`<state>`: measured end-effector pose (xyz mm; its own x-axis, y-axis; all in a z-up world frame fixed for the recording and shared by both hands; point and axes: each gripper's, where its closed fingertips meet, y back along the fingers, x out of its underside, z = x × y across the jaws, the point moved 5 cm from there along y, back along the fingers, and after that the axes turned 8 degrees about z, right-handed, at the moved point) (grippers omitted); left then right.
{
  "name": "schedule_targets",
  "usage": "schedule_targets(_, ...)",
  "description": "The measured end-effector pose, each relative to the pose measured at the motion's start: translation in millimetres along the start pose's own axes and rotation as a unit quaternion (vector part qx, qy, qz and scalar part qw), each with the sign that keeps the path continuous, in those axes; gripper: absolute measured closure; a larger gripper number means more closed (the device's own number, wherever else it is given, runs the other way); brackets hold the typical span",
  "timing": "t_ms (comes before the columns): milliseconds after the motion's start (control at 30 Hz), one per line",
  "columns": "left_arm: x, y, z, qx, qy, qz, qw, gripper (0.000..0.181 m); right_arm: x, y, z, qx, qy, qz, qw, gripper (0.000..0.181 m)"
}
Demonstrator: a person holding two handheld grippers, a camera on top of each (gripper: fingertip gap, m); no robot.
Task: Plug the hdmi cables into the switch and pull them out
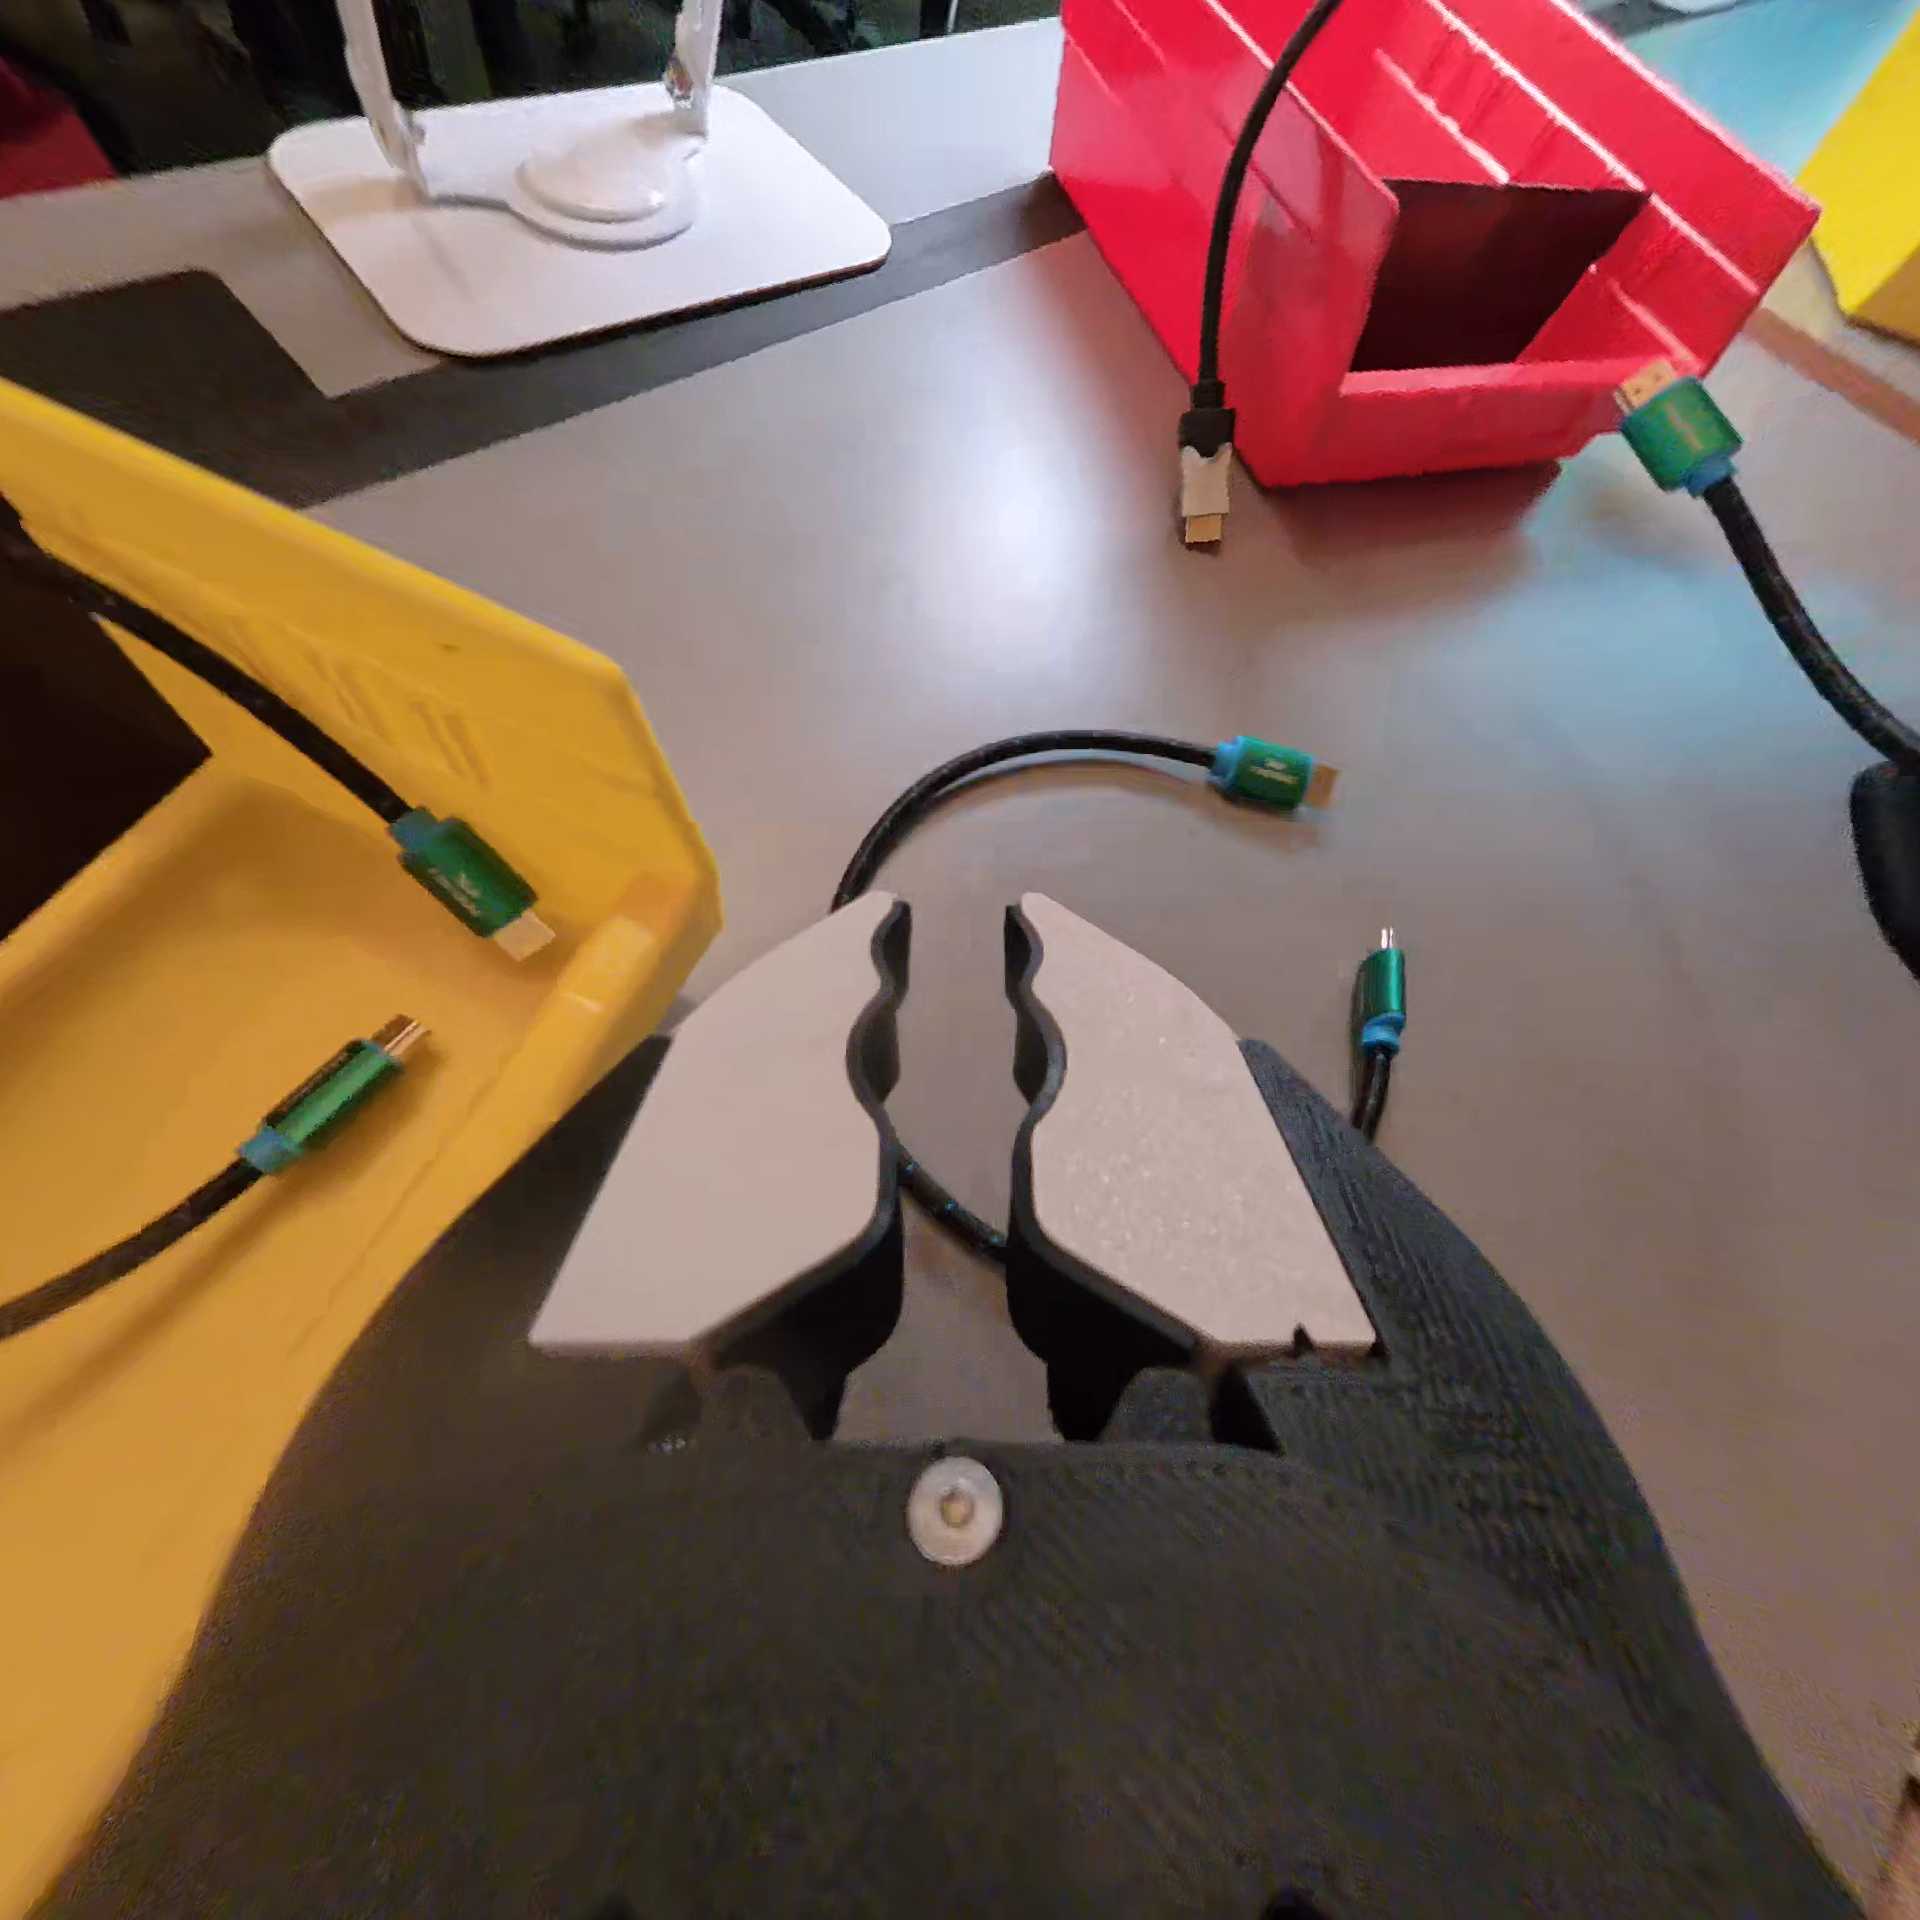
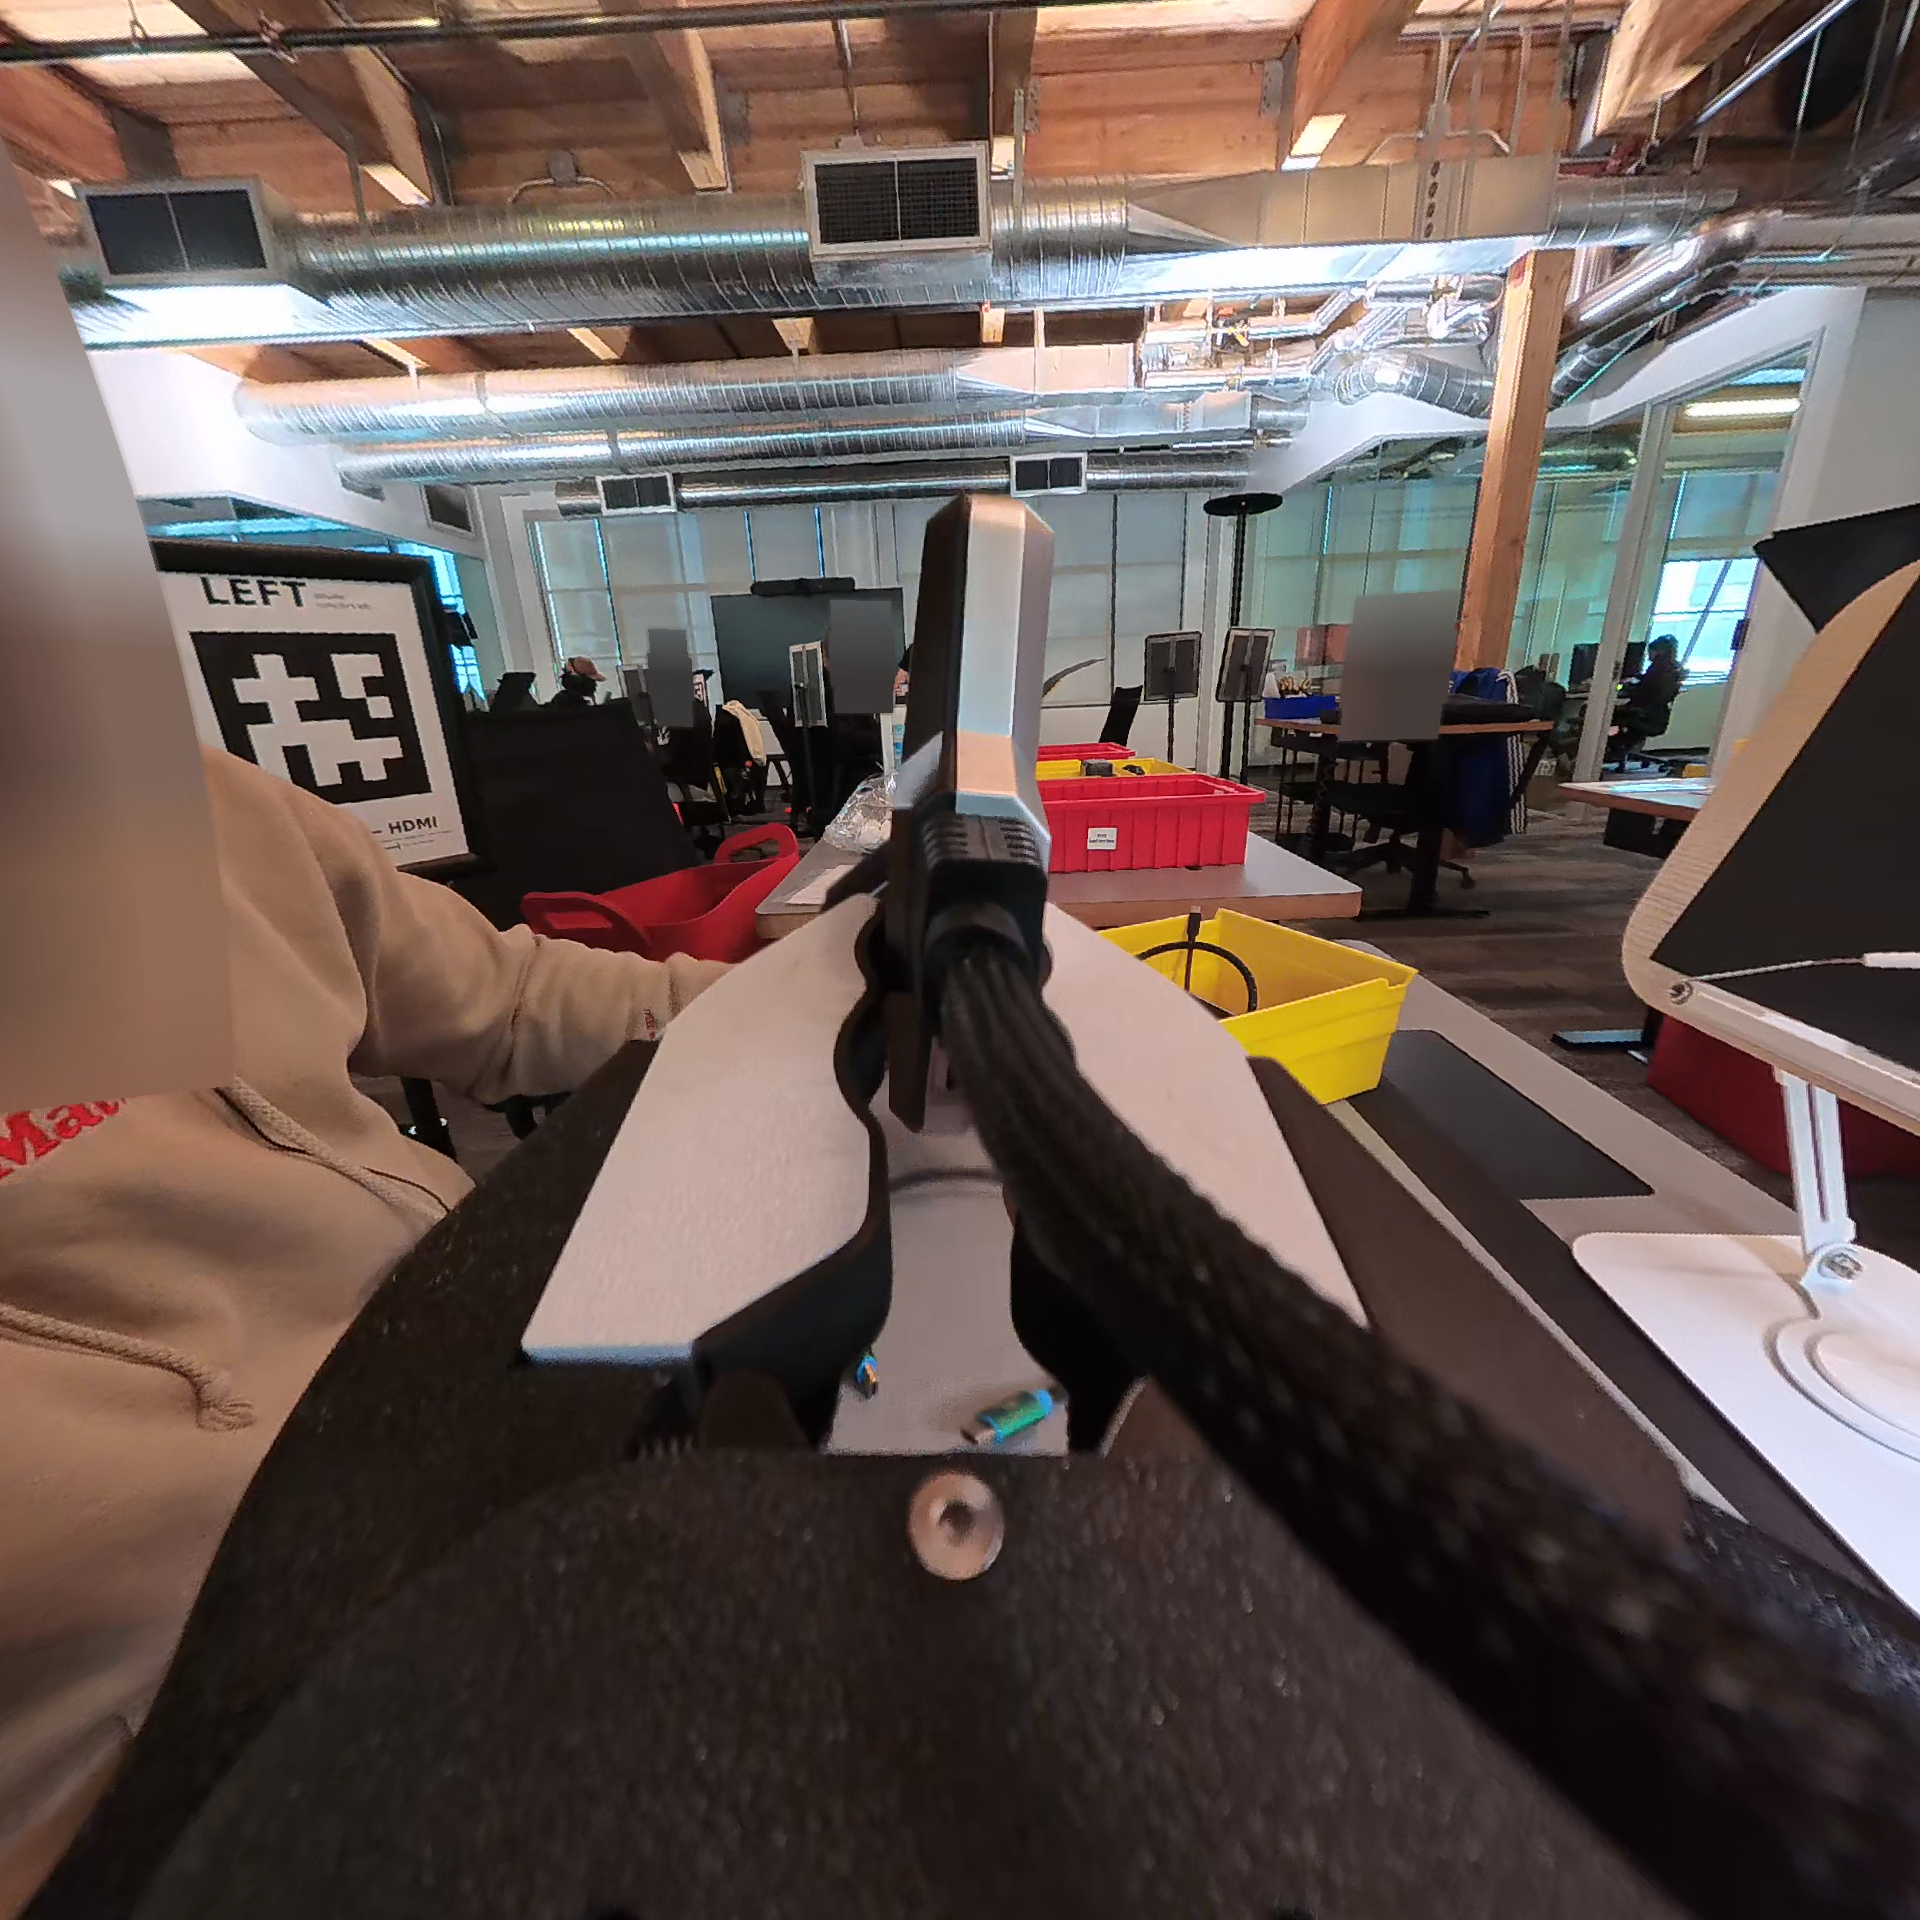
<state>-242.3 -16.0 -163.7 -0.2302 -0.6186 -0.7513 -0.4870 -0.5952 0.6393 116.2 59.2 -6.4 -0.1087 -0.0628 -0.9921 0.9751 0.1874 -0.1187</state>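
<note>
The left gripper (image 1: 956, 914) hangs over the grey tabletop (image 1: 1039, 623) with its two grey-faced fingers (image 1: 1132, 1132) parted by a narrow gap and holding nothing. A thin black braided cable (image 1: 997, 753) runs under that gap and curls out to a green metal HDMI plug (image 1: 1276, 773) lying loose on the table. A second green plug (image 1: 1380, 1000) lies just right of the fingers, two more lie in the yellow plastic bin (image 1: 343, 727), and a grey-and-black plug (image 1: 1205, 473) rests against the red plastic bin (image 1: 1455, 208).

The right gripper (image 2: 961, 997) is clamped on the grey-and-black HDMI switch box (image 2: 982, 665), lifted upright in the air, with a thick black braided cable (image 2: 1195, 1247) trailing from its near end across the right finger.

Likely trouble: the narrow gap may straddle cable rather than plug body, so a grasp there would leave the plug dangling and hard to align. The thick cable's weight could twist the switch in its clamp, spoiling insertion. The nearby loose plug may get knocked aside.
</note>
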Motion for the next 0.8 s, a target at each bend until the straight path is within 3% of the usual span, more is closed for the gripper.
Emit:
schedule_targets(100,1.3,-2.9,-30.7,0.027,-0.069,0.031,0.997,0.159,1.4,-0.8,-1.2,0.001,-0.003,0.001,1.000,0.159)
schedule_targets(267,36.9,-38.7,-95.8,0.129,-0.143,0.131,0.973,0.151,2.1,-1.2,-2.1,0.001,-0.006,0.000,1.000,0.159)
schedule_targets(467,59.3,-77.2,-121.7,0.103,-0.235,0.182,0.949,0.161,1.1,3.0,0.0,-0.015,-0.008,-0.008,1.000,0.159)
schedule_targets(667,44.0,-83.3,-109.5,0.103,-0.225,0.171,0.954,0.169,2.5,8.6,0.6,-0.040,-0.017,-0.025,0.999,0.159)
schedule_targets(800,2.3,-57.4,-96.1,0.121,-0.177,0.098,0.972,0.169,3.8,10.5,0.6,-0.065,-0.028,-0.038,0.997,0.158)
